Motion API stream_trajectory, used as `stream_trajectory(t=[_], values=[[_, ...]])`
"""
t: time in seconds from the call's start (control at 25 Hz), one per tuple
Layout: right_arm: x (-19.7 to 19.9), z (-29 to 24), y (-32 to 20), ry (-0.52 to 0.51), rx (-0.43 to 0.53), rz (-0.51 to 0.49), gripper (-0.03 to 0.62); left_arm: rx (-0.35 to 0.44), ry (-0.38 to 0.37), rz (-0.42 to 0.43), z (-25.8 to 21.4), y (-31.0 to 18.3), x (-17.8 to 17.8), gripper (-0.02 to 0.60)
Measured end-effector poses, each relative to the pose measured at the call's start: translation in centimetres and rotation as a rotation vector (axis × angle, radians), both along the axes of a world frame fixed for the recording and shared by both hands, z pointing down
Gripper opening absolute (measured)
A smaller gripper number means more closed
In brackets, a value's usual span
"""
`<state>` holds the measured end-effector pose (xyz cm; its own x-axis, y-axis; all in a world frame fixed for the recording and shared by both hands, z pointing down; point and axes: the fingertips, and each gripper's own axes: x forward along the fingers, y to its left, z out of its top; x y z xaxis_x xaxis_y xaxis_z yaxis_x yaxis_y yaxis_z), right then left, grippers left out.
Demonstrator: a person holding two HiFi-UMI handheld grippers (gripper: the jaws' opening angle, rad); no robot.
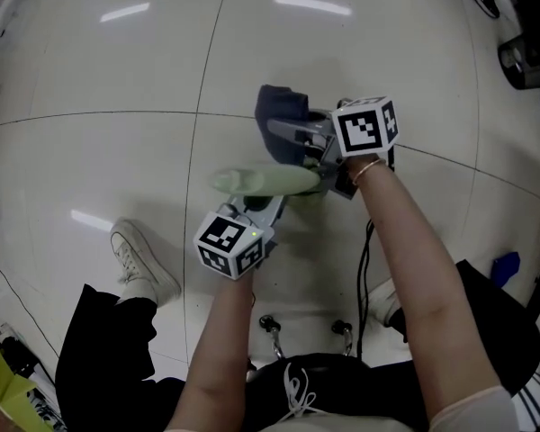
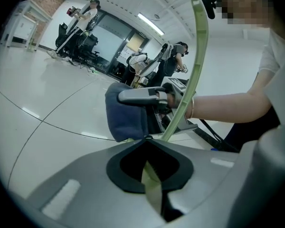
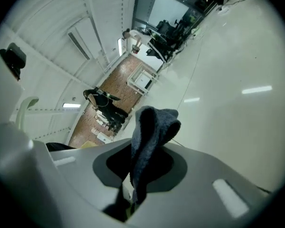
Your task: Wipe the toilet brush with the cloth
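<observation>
The left hand-held gripper [image 1: 268,207] is clamped on the pale-green toilet brush [image 1: 265,181], bracing it above the floor [image 1: 117,79] so the right hand-held gripper [image 1: 308,139], pinching the blue cloth [image 1: 283,106] at the brush's one o'clock, can rub it.
</observation>
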<state>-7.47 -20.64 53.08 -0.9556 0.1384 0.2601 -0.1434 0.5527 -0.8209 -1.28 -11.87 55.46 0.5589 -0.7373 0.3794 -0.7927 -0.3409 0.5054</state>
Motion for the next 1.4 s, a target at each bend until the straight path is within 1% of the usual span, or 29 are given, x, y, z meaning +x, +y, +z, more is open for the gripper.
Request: stream_trajectory(t=[0.08, 0.16, 0.2, 0.28, 0.52, 0.68, 0.8, 0.88, 0.96, 1.0, 1.12, 1.2, 1.28, 1.4], values=[[0.0, 1.6, 0.6, 0.082, 0.019, -0.085, 0.063, -0.001, -0.001, 0.002, 0.0, 0.1, -0.1, 0.006], [0.8, 3.8, 1.3, 0.197, 0.076, -0.174, 0.063, 0.001, 0.001, 0.001, 0.0, 0.0, 0.0, 0.006], [1.4, 4.9, 1.5, 0.245, 0.103, -0.207, 0.063, 0.003, 0.003, 0.001, 0.0, 0.0, 0.0, 0.006], [2.6, 6.3, 1.7, 0.294, 0.121, -0.231, 0.063, 0.008, 0.000, 0.005, 0.0, -0.2, 0.0, 0.006], [5.5, 8.4, 1.2, 0.309, 0.054, -0.157, 0.063, 0.008, -0.012, 0.016, 0.0, -0.3, 0.0, 0.006], [7.9, 9.5, 0.9, 0.337, 0.038, -0.134, 0.063, 0.014, -0.008, 0.006, 0.0, -0.6, -0.1, 0.006], [9.4, 9.7, 0.8, 0.334, 0.017, -0.105, 0.063, 0.014, 0.000, 0.002, 0.0, -0.6, -0.1, 0.006], [10.2, 9.6, 1.0, 0.344, 0.020, -0.090, 0.063, 0.014, -0.001, 0.003, 0.0, -0.6, -0.2, 0.006], [11.4, 9.4, 1.2, 0.366, 0.039, -0.053, 0.063, 0.015, -0.013, 0.017, 0.1, -0.5, -0.1, 0.006], [12.2, 9.4, 1.2, 0.384, 0.056, -0.018, 0.063, 0.013, -0.025, 0.033, 0.2, -0.5, 0.1, 0.006], [14.6, 8.2, 0.7, 0.428, 0.137, 0.133, 0.063, 0.010, -0.084, 0.081, 0.3, -0.1, 0.2, 0.006], [15.5, 5.9, 0.6, 0.384, 0.170, 0.246, 0.063, 0.066, -0.131, 0.066, -1.0, -0.1, -0.3, 0.006], [16.0, 2.7, 1.1, 0.301, 0.189, 0.355, 0.063, 0.142, -0.134, 0.025, -3.1, -0.3, -1.0, 0.006], [16.5, -1.6, 3.4, 0.172, 0.219, 0.478, 0.062, 0.208, -0.133, 0.004, -5.8, -0.1, -2.0, 0.006]])
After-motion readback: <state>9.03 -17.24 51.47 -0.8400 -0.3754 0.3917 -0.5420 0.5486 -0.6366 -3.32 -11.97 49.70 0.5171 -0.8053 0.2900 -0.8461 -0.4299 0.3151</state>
